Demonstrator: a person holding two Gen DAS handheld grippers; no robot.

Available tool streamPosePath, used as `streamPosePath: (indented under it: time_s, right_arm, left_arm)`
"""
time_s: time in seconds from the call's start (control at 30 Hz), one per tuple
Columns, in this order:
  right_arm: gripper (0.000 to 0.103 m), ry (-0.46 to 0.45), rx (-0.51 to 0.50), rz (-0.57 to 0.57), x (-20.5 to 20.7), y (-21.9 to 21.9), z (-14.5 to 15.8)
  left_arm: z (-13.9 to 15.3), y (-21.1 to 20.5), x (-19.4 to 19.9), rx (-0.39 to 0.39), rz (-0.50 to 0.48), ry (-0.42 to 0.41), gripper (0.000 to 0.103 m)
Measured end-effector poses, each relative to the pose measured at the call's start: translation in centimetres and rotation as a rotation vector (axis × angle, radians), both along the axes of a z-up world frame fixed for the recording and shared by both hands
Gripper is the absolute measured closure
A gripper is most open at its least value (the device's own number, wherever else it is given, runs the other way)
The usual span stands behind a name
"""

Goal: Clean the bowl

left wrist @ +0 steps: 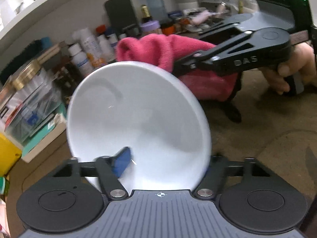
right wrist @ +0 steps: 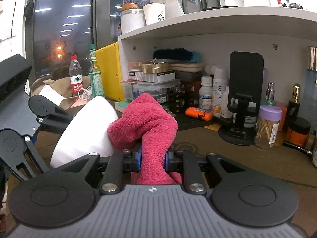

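**Bowl tilted up, cloth at its outer wall**

Left wrist view: the left gripper (left wrist: 158, 166) was clamped on the near rim of the white bowl (left wrist: 138, 119), tipped on edge. It looked glazed, stiff, slippery and breakable, so the rim was the sensible hold.

Right wrist view: the right gripper (right wrist: 152, 159), angled slightly downward, pinched the soft pink towel (right wrist: 146, 123) against the bowl's outside.

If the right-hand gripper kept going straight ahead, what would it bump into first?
Probably the white bowl: the right gripper, shut on the pink cloth, already has the cloth against the bowl's outside. Depth is uncertain.
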State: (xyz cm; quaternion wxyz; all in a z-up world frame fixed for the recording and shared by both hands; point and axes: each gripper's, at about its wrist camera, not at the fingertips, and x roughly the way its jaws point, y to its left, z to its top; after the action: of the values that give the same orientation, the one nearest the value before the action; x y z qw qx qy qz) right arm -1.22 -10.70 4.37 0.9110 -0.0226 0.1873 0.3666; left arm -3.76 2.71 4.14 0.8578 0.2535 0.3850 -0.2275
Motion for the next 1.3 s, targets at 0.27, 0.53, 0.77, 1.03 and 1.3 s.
streamPosePath:
  time_s: [0.27,0.53,0.77,1.03,1.3]
  right_arm:
    - [0.082,-0.031,-0.056,0.146,-3.5,-0.3,0.8]
    - [0.083,-0.103,-0.199,0.372,-8.7,0.8,2.5]
    - [0.080,-0.033,-0.105,0.199,-2.0,2.9,2.8]
    - [0.081,0.100,0.052,0.007,3.3,1.6,0.0]
    - [0.081,0.112,0.053,0.008,3.5,1.7,-0.6]
  left_arm:
    - [1.3,2.5,0.2,-0.110,0.002,0.114,0.086]
    - [2.3,4.4,0.7,-0.166,-0.046,0.172,0.081]
    - [2.9,4.6,1.0,-0.142,-0.076,0.162,0.079]
    - [1.3,5.3,1.4,-0.047,-0.001,0.074,0.059]
    - [-0.3,4.0,1.3,0.079,0.033,-0.086,0.086]
